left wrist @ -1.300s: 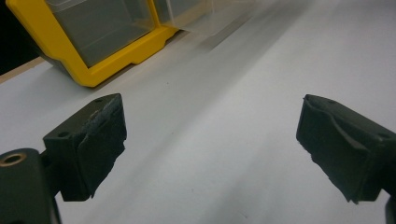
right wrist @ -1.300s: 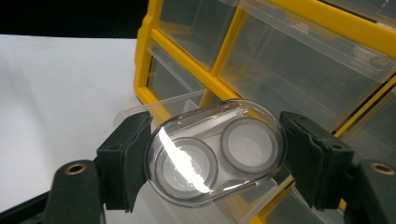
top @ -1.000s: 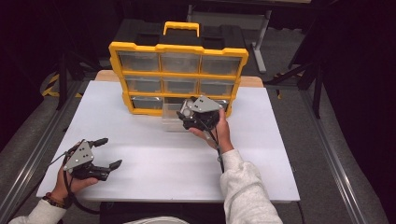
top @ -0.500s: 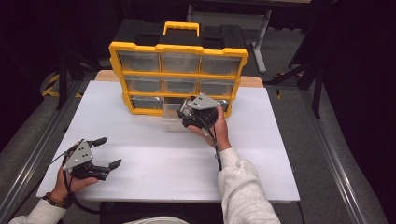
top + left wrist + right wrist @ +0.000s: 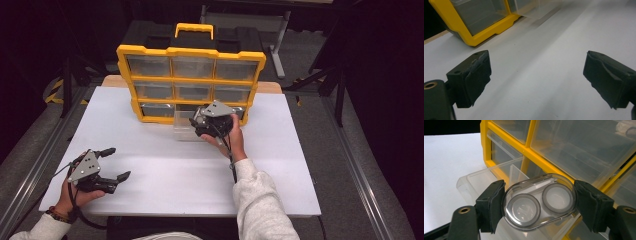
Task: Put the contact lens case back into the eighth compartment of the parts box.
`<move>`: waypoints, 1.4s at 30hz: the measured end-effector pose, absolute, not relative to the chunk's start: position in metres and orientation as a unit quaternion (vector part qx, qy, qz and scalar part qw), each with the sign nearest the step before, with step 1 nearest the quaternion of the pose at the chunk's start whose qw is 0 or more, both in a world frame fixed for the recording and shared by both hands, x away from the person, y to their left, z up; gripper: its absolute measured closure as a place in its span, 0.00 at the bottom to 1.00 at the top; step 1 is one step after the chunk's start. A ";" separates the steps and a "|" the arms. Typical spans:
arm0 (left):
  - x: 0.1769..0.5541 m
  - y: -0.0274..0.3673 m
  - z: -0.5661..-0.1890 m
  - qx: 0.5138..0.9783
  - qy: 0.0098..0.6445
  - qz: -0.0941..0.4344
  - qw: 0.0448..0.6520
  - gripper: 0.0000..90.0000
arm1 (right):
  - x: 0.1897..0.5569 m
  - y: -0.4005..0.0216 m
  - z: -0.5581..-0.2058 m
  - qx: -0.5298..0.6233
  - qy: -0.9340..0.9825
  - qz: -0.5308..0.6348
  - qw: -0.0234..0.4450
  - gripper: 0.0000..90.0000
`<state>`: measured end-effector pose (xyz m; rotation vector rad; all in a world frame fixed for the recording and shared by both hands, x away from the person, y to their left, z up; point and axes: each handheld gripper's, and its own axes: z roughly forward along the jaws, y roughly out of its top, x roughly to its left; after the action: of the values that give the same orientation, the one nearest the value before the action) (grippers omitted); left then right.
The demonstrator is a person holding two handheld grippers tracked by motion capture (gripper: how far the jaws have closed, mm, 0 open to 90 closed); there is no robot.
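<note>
From the high view the right hand-held gripper (image 5: 196, 121) hovers over the pulled-out clear drawer (image 5: 184, 126) of the yellow organiser (image 5: 190, 80) while the left hand-held gripper (image 5: 114, 163) rests apart on the white surface (image 5: 280, 165), and the right gripper view shows it clamped across the ends of a small clear oval plastic case (image 5: 539, 201), likely light, rigid and slippery.

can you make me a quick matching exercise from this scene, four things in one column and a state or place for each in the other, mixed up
Things:
1. left gripper
2. right gripper
3. clear drawer
4. organizer

States or places:
A. yellow frame, standing at the far side of the table
B. pulled out of the bottom row
C. jaws open, nothing between them
D. shut on a clear lens case

Pairs: 1-C, 2-D, 3-B, 4-A
</note>
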<state>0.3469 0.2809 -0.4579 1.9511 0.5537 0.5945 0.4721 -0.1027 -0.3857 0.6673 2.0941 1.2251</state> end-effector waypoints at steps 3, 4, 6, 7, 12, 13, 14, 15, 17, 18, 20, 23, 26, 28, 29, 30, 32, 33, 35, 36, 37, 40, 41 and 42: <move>0.347 0.281 -0.458 0.805 0.228 0.244 0.490 0.10 | 0.473 -0.102 -0.387 0.254 0.793 0.461 0.307 0.31; 0.347 0.280 -0.458 0.805 0.228 0.244 0.490 0.10 | 0.473 -0.102 -0.387 0.254 0.793 0.461 0.306 0.31; 0.347 0.280 -0.458 0.804 0.228 0.244 0.492 0.10 | 0.473 -0.102 -0.388 0.256 0.793 0.461 0.306 0.31; 0.347 0.280 -0.458 0.804 0.228 0.244 0.492 0.10 | 0.473 -0.102 -0.388 0.256 0.792 0.462 0.306 0.31; 0.347 0.281 -0.458 0.803 0.228 0.247 0.493 0.10 | 0.474 -0.103 -0.389 0.259 0.792 0.463 0.302 0.31; 0.347 0.281 -0.458 0.803 0.228 0.246 0.492 0.10 | 0.474 -0.103 -0.389 0.260 0.792 0.463 0.302 0.31; 0.347 0.281 -0.458 0.803 0.228 0.246 0.493 0.10 | 0.474 -0.103 -0.390 0.260 0.792 0.463 0.302 0.31; 0.347 0.281 -0.458 0.803 0.228 0.247 0.493 0.10 | 0.474 -0.103 -0.390 0.261 0.792 0.462 0.302 0.31; 0.347 0.281 -0.458 0.803 0.228 0.245 0.493 0.10 | 0.474 -0.103 -0.390 0.262 0.791 0.463 0.303 0.31; 0.347 0.281 -0.458 0.803 0.229 0.245 0.494 0.10 | 0.474 -0.103 -0.390 0.262 0.789 0.465 0.303 0.31; 0.347 0.281 -0.458 0.803 0.228 0.244 0.494 0.10 | 0.474 -0.104 -0.390 0.262 0.788 0.467 0.303 0.30; 0.347 0.281 -0.458 0.803 0.228 0.244 0.493 0.10 | 0.474 -0.104 -0.390 0.263 0.788 0.468 0.302 0.29; 0.347 0.281 -0.458 0.803 0.229 0.244 0.494 0.10 | 0.473 -0.104 -0.390 0.263 0.787 0.468 0.303 0.29; 0.347 0.281 -0.458 0.803 0.229 0.244 0.494 0.10 | 0.473 -0.105 -0.389 0.263 0.786 0.470 0.304 0.29; 0.347 0.281 -0.458 0.803 0.228 0.244 0.493 0.10 | 0.472 -0.106 -0.388 0.263 0.785 0.471 0.305 0.29; 0.347 0.281 -0.458 0.803 0.228 0.244 0.493 0.10 | 0.472 -0.106 -0.388 0.262 0.784 0.472 0.306 0.29; 0.347 0.281 -0.459 0.804 0.228 0.245 0.491 0.10 | 0.471 -0.107 -0.386 0.261 0.783 0.474 0.307 0.29; 0.347 0.281 -0.459 0.804 0.228 0.245 0.492 0.10 | 0.470 -0.107 -0.386 0.261 0.782 0.475 0.308 0.29; 0.347 0.281 -0.459 0.804 0.228 0.245 0.491 0.10 | 0.468 -0.107 -0.384 0.260 0.781 0.476 0.310 0.29; 0.347 0.281 -0.459 0.805 0.228 0.245 0.490 0.11 | 0.467 -0.108 -0.383 0.259 0.780 0.478 0.312 0.28; 0.347 0.280 -0.459 0.805 0.227 0.245 0.490 0.11 | 0.466 -0.109 -0.382 0.258 0.778 0.479 0.313 0.28; 0.347 0.280 -0.459 0.805 0.227 0.246 0.489 0.11 | 0.463 -0.110 -0.379 0.255 0.776 0.481 0.319 0.28; 0.347 0.280 -0.459 0.805 0.227 0.245 0.489 0.11 | 0.462 -0.111 -0.379 0.254 0.775 0.481 0.321 0.28; 0.347 0.280 -0.459 0.806 0.227 0.246 0.489 0.11 | 0.461 -0.111 -0.378 0.254 0.774 0.482 0.321 0.28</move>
<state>0.3466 0.2799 -0.4586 1.9580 0.5520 0.5973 0.4608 -0.1113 -0.3780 0.6682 2.0339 1.2663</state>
